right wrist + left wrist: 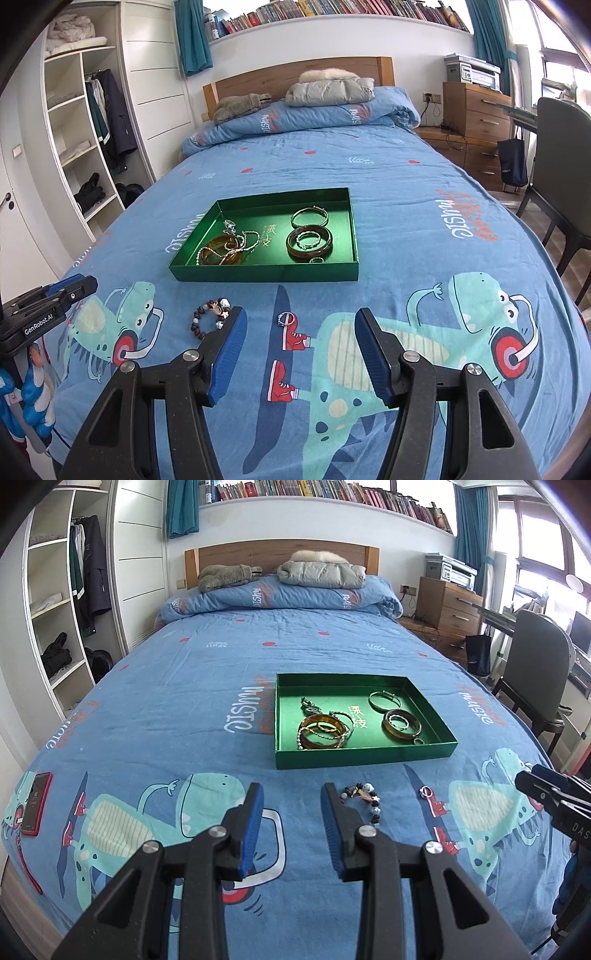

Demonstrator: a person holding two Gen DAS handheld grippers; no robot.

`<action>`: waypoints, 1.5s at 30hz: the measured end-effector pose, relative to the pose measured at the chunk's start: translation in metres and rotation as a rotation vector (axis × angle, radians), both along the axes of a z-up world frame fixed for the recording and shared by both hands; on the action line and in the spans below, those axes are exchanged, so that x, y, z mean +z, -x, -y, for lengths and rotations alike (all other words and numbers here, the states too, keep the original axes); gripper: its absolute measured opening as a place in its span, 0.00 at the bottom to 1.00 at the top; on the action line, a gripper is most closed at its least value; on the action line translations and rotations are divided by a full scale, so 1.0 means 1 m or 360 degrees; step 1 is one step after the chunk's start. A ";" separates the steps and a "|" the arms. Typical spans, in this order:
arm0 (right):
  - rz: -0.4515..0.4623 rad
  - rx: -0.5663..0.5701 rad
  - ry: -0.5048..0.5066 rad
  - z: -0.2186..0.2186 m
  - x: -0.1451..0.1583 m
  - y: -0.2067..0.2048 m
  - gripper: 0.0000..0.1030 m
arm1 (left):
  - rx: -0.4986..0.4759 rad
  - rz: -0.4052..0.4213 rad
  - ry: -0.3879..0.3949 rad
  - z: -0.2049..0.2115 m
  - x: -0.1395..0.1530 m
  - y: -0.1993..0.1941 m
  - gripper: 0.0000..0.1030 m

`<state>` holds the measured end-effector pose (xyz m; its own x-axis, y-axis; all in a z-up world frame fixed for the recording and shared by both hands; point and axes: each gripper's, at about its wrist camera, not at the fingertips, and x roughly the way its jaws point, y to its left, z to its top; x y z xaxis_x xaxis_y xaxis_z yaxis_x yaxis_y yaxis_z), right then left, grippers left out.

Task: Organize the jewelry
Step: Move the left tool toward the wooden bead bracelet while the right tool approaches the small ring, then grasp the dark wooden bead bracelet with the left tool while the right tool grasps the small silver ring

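Observation:
A green tray [364, 756] [266, 274] lies on the blue bed and holds several bangles, bracelets and chains. A beaded bracelet [364, 800] [207, 317] lies on the bedspread in front of the tray. A small silver ring [426, 792] [286, 318] lies to its right. My left gripper [291, 801] is open and empty, just left of the beaded bracelet. My right gripper [301, 325] is open and empty, with the ring between its fingertips' lines, slightly ahead.
A red phone [36, 803] lies at the bed's left edge. A folded duvet and jacket [328, 90] sit at the headboard. A grey chair [532, 672] and a wooden dresser [476, 110] stand to the right of the bed.

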<state>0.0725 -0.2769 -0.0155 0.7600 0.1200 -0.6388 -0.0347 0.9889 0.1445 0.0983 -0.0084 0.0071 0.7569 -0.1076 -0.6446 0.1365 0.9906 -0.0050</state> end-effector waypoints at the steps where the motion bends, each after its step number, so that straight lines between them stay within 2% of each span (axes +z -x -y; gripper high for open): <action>1: -0.0001 0.0002 0.0004 -0.001 -0.001 0.000 0.58 | -0.0006 0.0004 0.0001 0.000 0.000 0.001 0.30; 14: -0.0004 0.0002 0.0005 -0.008 -0.018 -0.009 0.58 | -0.0018 0.0014 -0.0034 0.000 -0.011 -0.007 0.30; 23: -0.0031 0.0036 0.0007 -0.008 -0.034 -0.023 0.58 | -0.0044 -0.0077 -0.0038 0.009 -0.037 -0.029 0.30; 38: -0.0042 0.0061 -0.0004 -0.005 -0.053 -0.035 0.58 | -0.0043 -0.0158 -0.0069 0.018 -0.068 -0.048 0.30; 45: -0.0069 0.0166 -0.0001 -0.014 -0.065 -0.045 0.50 | -0.0073 -0.0226 -0.0010 0.010 -0.085 -0.058 0.30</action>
<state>0.1171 -0.2633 -0.0803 0.7149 0.1973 -0.6708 -0.1309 0.9802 0.1488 0.1563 -0.0182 -0.0780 0.6524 -0.1358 -0.7456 0.1803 0.9834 -0.0213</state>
